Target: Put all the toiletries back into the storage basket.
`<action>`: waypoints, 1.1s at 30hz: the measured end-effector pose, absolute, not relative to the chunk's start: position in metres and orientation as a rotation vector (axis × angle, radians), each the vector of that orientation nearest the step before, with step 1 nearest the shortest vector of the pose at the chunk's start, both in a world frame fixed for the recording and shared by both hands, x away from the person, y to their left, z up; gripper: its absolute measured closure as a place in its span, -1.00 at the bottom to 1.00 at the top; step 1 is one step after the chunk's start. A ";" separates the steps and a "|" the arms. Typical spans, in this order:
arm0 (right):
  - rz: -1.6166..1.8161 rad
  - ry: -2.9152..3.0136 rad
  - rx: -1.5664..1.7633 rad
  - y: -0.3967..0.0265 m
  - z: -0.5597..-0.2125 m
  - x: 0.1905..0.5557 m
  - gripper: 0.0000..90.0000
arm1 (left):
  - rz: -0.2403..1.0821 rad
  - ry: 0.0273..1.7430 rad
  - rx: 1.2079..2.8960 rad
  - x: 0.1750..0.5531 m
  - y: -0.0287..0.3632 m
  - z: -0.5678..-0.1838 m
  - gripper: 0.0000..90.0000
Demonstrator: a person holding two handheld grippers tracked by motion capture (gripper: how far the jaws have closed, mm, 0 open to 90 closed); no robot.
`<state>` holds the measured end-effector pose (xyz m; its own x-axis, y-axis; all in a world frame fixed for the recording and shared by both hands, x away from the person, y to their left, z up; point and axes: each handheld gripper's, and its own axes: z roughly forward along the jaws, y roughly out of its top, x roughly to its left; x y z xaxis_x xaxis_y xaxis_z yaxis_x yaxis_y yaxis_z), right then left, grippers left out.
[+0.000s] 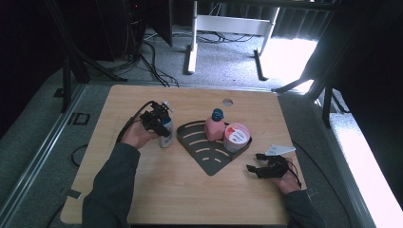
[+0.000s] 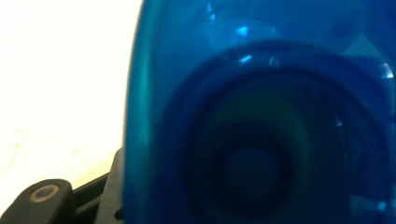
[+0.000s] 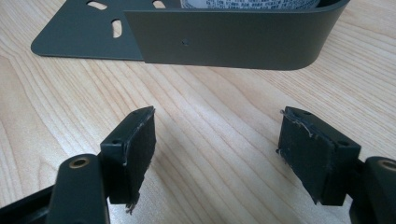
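A blue and white bottle [image 1: 166,137] stands on the wooden table, just left of the dark grey fan-shaped tray [image 1: 209,160]. My left gripper [image 1: 159,124] is shut on its side, and in the left gripper view the bottle's blue body [image 2: 261,116] is pressed close to the lens. On the tray stand a pink bottle with a blue cap [image 1: 214,126] and a round red and white tub [image 1: 236,136]. My right gripper [image 1: 254,170] lies low on the table, right of the tray. In its own view it [image 3: 219,140] is open over bare wood, facing the tray wall [image 3: 224,42].
A small round hole [image 1: 227,101] sits near the table's far edge [image 1: 190,87]. Bare wood spreads in front of the tray toward the near edge. Beyond the table are cables and white desk legs [image 1: 192,52] on the floor.
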<state>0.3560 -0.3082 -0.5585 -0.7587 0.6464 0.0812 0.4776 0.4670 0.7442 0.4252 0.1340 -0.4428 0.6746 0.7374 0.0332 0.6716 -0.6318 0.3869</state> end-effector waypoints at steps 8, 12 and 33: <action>1.167 2.503 0.974 -0.308 -0.559 0.356 -0.40 | 0.300 1.116 2.498 0.423 0.136 -0.436 0.23; 1.165 2.503 0.973 -0.308 -0.558 0.356 -0.40 | 0.310 1.121 2.490 0.422 0.137 -0.434 0.23; 1.165 2.503 0.974 -0.308 -0.558 0.356 -0.40 | 0.348 1.092 2.467 0.417 0.133 -0.419 0.23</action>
